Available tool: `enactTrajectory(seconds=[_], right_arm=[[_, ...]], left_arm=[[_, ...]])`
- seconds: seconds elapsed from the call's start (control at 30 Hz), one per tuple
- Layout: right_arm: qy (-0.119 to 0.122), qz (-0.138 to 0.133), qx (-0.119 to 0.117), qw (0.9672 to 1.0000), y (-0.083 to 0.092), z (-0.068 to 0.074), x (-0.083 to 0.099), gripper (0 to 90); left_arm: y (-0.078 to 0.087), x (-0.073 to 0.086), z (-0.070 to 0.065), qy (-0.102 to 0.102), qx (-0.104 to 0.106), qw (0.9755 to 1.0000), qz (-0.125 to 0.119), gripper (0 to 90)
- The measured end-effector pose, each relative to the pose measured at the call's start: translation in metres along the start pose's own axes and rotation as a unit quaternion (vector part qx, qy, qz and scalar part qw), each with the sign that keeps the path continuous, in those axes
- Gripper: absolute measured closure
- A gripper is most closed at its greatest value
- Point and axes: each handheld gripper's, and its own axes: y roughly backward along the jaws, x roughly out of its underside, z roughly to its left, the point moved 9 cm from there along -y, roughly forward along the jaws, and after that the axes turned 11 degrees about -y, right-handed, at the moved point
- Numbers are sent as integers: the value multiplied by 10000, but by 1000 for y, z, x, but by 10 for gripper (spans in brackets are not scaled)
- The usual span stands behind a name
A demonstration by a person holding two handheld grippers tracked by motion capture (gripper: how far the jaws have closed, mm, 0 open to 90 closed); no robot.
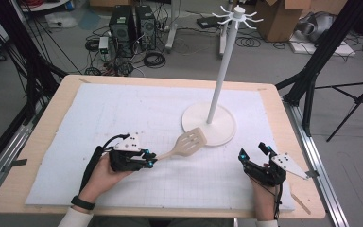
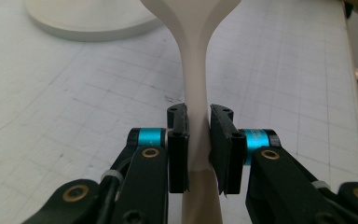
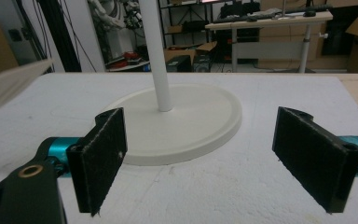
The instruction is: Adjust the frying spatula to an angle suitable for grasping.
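- High view is showing the left gripper (image 1: 147, 158) clamping the handle of a cream slotted spatula (image 1: 189, 143), whose blade is hanging just above the white mat (image 1: 123, 109), beside the round base of the utensil stand (image 1: 209, 124).
- Left gripper view is showing both pads pressing on the narrow handle of the spatula (image 2: 196, 70), a little below where it is flaring into the blade; the grip is sitting square, with handle running on below the jaws.
- Spatula is looking light and stiff, likely plastic or silicone with a smooth, somewhat slippery skin; I judge that holding it low on the handle is leaving a long lever, so the blade may be swinging or twisting in the pads if it is bumped.
- A hold nearer the blade's neck would be steadying it; the handle's end is probably what needs to be reaching a hook.
- Right gripper (image 1: 255, 153) is resting on the mat near the table's right edge, its jaws standing wide apart with nothing between them; its own view is looking at the stand's base (image 3: 182, 123) and pole.
- Hooks at the top of the stand (image 1: 237, 16) are carrying nothing, and no container is on the table (image 1: 66, 90).
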Motion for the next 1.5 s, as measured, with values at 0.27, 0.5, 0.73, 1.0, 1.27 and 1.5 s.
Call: enactTrajectory(seconds=[0.27,0.5,0.73,1.0,1.27,1.5], right_arm=[[90,33,32,9999,-1,0,1,165],[109,2,47,9999,0,1,1,165],[164,-50,32,9998,1,1,0,169],[207,-7,-51,9998,0,4,1,170],[258,-3,-94,9996,0,5,1,171],[263,-9,-190,9995,0,7,0,170]], left_arm=[[-26,-15,-17,-795,547,9953,50,772],[-50,-20,-21,-1108,783,9904,267,771],[-66,-14,-16,-1119,882,9889,411,771],[-75,-18,-22,-1325,1055,9843,493,770],[-70,-30,-17,-1040,826,9909,203,639],[-25,-43,0,-318,234,9975,-578,393]])
